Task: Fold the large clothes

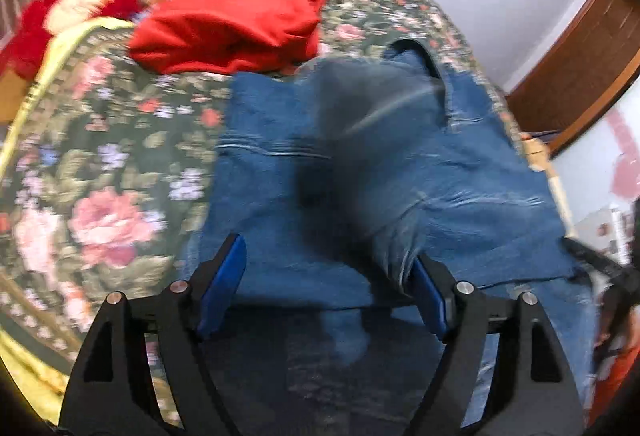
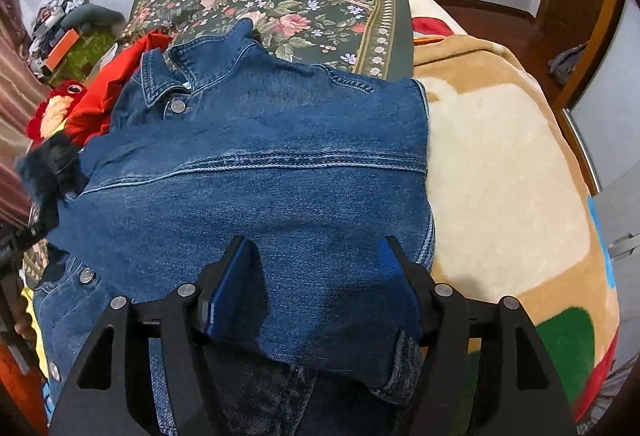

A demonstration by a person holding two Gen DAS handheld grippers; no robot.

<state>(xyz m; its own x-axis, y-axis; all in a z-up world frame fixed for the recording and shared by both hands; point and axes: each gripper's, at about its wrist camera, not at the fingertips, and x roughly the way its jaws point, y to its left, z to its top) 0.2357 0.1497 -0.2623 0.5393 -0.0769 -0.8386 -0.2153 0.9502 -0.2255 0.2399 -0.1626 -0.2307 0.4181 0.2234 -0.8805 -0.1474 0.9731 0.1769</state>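
A blue denim jacket (image 2: 256, 164) lies spread on the bed, collar at the far left, and shows blurred in the left wrist view (image 1: 360, 164). My right gripper (image 2: 316, 248) is open over the near edge of the jacket, denim lying between and under its blue pads (image 2: 228, 288). My left gripper (image 1: 328, 252) is open above the jacket, a ridge of denim touching its right pad (image 1: 428, 292). A dark blurred shape crosses the cloth in front of it.
A red garment (image 1: 228, 24) lies on the floral bedspread (image 1: 100, 156) beyond the jacket, beside a red plush toy (image 2: 56, 108). A tan fleece blanket (image 2: 500, 164) covers the bed to the right. Wooden furniture (image 1: 580, 48) and a white wall stand behind.
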